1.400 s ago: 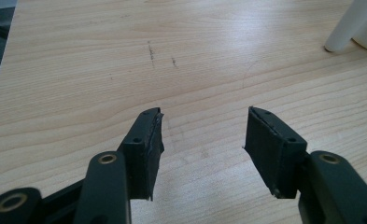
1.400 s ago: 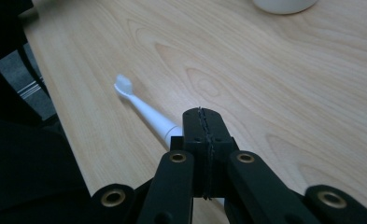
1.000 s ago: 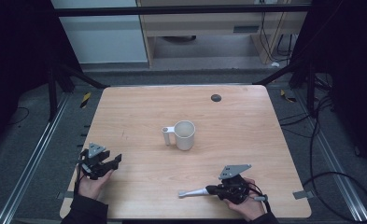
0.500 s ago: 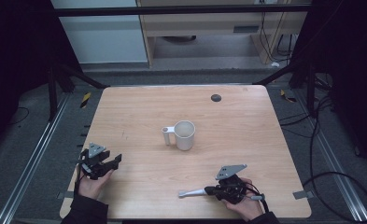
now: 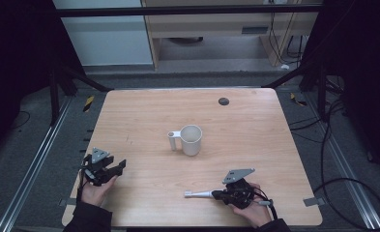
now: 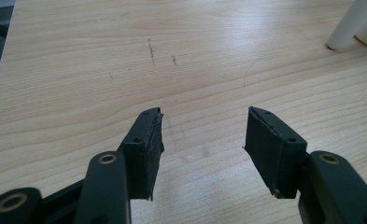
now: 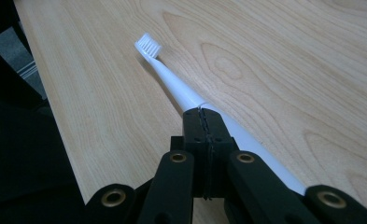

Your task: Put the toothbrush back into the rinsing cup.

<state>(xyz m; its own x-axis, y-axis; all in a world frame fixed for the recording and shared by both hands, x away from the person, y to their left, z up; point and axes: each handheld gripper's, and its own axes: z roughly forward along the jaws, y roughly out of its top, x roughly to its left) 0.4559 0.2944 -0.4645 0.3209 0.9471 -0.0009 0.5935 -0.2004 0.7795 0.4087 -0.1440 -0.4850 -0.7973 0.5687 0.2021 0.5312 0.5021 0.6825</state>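
A white toothbrush [image 5: 197, 194] lies low along the table's front edge, its bristle head [image 7: 148, 45] pointing to the left in the high view. My right gripper [image 5: 221, 194] is shut on the toothbrush where the thin neck meets the handle [image 7: 260, 149]; the handle runs back beneath the jaws. A white mug [image 5: 191, 139] stands upright at the middle of the table, its handle [image 5: 172, 140] turned left. My left gripper [image 5: 120, 165] rests at the front left, open, with bare wood between its pads [image 6: 146, 144]. The mug's handle [image 6: 347, 30] shows far off at upper right.
The wooden table [image 5: 255, 125] has a dark round hole [image 5: 223, 101] near its far edge. Its front edge [image 7: 55, 116] runs close beside the toothbrush head. Metal rails and cables lie on the floor on both sides.
My right gripper and the toothbrush have shifted slightly left and up in the high view. The left gripper and the mug have stayed put.
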